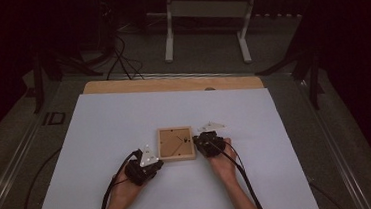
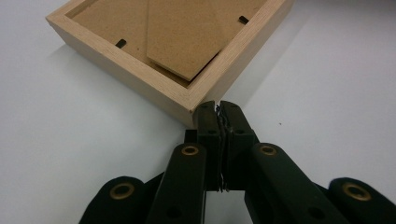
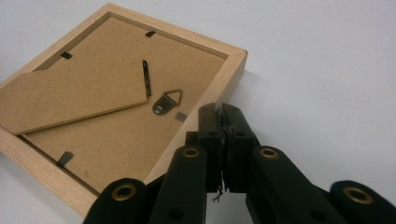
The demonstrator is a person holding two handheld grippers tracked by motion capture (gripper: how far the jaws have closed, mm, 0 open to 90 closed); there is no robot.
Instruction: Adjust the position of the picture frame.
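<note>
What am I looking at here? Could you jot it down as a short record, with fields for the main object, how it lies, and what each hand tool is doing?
main object: wooden picture frame
how it lies: back side up on the white table sheet, fold-out stand and hanging hook showing
left tool: jaws shut, tips at a frame corner, nothing between them
right tool: jaws shut, tips against the frame's edge, nothing between them
hands: one on each side of the frame
frame held: no, it rests on the sheet
</note>
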